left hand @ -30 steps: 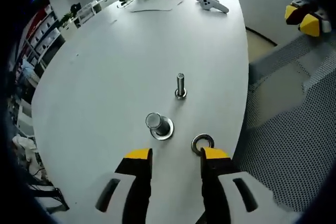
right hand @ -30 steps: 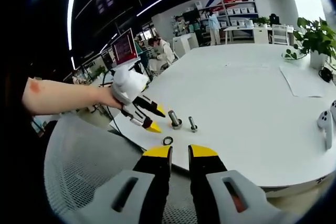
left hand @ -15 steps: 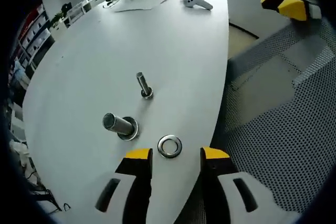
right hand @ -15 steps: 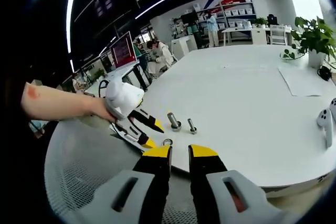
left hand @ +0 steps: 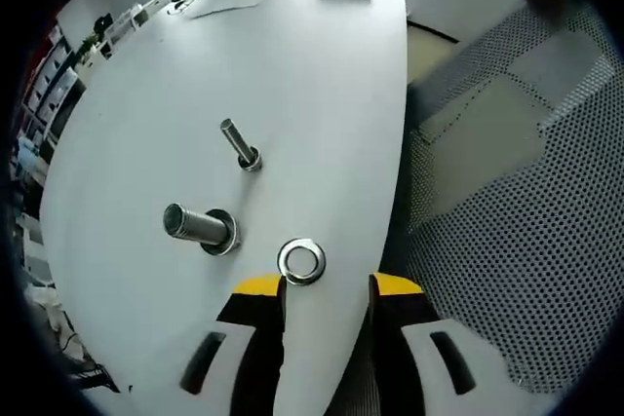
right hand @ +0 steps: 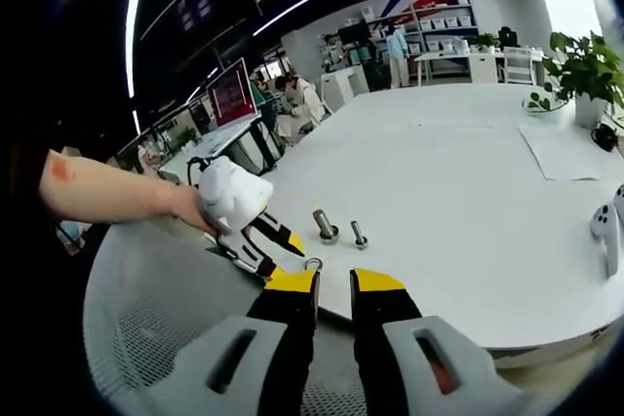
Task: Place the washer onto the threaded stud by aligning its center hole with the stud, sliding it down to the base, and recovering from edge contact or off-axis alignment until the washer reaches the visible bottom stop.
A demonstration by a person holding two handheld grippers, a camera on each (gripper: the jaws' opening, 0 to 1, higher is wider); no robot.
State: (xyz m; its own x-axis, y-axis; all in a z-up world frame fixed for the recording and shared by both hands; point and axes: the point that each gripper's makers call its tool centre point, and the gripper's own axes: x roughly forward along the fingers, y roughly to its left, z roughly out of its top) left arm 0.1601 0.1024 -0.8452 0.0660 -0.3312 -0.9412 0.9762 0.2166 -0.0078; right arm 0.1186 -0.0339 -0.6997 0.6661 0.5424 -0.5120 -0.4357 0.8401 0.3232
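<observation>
Hovering low over the white oval table [left hand: 292, 75], the left gripper [left hand: 327, 287] has its yellow-tipped jaws spread apart and empty, the flat silver metal washer [left hand: 301, 261] lying on the tabletop just ahead of them and slightly toward the left jaw. Beyond it stand two upright pieces: a thick polished steel stud on a round flange [left hand: 200, 228], near the washer, and a slimmer silver bolt [left hand: 240, 146] farther back. The right gripper [right hand: 334, 281] waits off the table's edge over a grey mesh chair [right hand: 146, 319], jaws a little apart with nothing between them. A clean pickup likely means centring the washer between the jaws and pinching it by its rim, leaving the hole unobstructed. Carried level above the stud's tip, it should drop straight; if an edge catches, lifting and re-centring seems wiser than forcing.
</observation>
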